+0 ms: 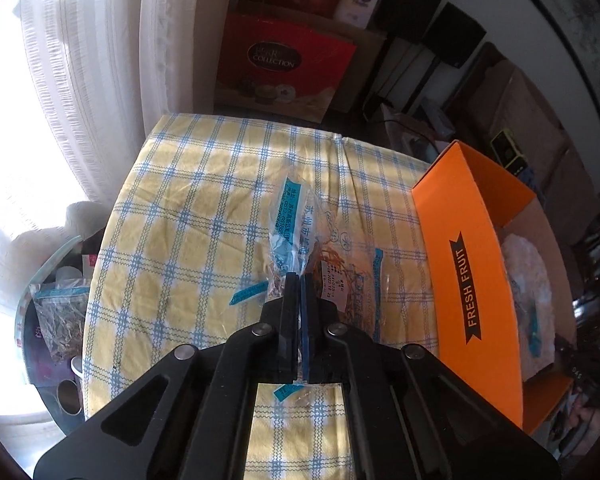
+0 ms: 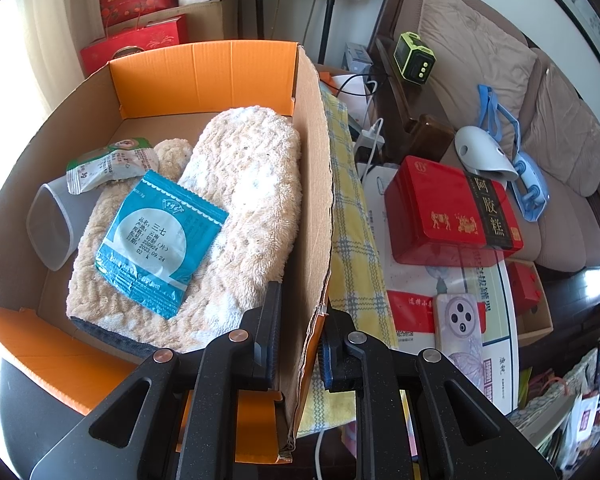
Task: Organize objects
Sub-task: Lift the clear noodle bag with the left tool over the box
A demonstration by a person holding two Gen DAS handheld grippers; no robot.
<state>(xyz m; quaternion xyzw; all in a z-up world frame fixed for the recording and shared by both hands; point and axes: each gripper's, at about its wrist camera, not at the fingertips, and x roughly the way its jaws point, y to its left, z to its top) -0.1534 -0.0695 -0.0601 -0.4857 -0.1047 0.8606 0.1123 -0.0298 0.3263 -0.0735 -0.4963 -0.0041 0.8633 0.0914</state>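
L gripper [image 1: 299, 280] clamped on clear herb bag [image 1: 300, 220], long axis running toward frame top, mid-frame over checked cloth [image 1: 188, 208]. FRESH FRUIT box [image 1: 466, 264] just right of it, so probably a rightward carry. R gripper [image 2: 300, 344] pinching box wall [image 2: 312, 184], centre-bottom of right view.

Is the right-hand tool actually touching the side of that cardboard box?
Touching. In the right wrist view the right gripper has its jaws closed on the cardboard box, one inside and one outside its side wall, with the wall's edge clamped between them.

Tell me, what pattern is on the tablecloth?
Yellow with blue checks on the tablecloth, clearest from the left wrist.
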